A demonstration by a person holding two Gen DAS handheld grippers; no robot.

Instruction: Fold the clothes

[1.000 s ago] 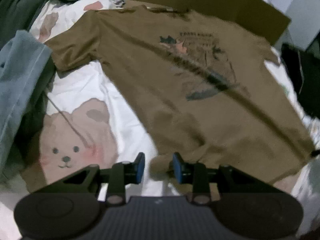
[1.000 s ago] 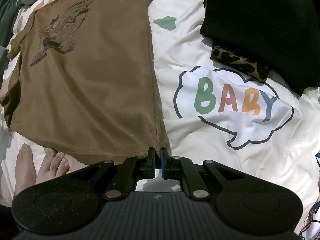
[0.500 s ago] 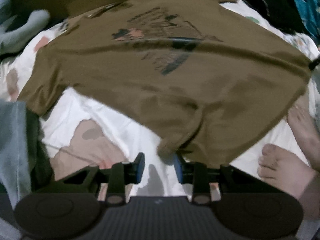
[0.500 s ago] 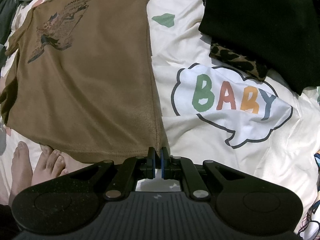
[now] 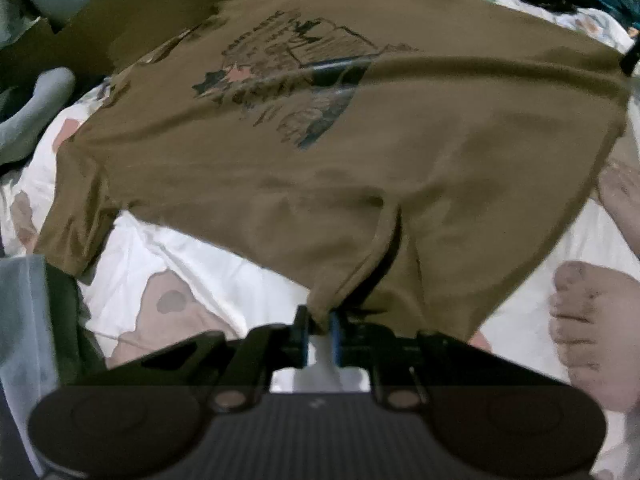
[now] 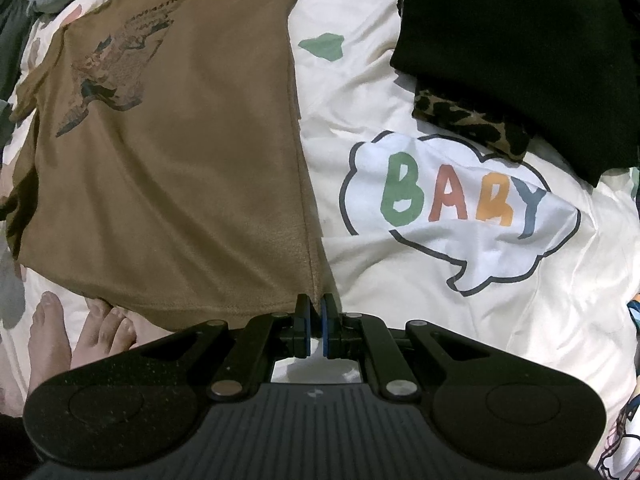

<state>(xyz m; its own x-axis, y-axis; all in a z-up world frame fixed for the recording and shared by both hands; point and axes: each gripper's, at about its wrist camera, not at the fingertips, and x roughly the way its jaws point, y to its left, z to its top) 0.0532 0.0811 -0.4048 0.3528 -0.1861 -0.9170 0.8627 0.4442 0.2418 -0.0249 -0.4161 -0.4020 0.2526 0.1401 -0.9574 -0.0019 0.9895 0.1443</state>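
On the bed, over a printed quilt (image 6: 460,272): one brown tee (image 6: 180,180), laid face up, print toward the far end, hem nearest the cameras. Left gripper (image 5: 320,326): jaws closing on the hem's left corner, cloth bunched between the pads; half a second before they stood spread with that corner only just beside them, and a second before, further off. Right gripper (image 6: 316,312): pressed together on the hem's right corner at the side seam, unchanged through the second. Judged: with both hem corners taken, the tee was ready to be lifted and carried toward the collar for the first fold. Also present: bare feet (image 6: 80,332) just under the hem; black garment (image 6: 520,52) on a leopard-print piece (image 6: 472,120), well apart to the right.
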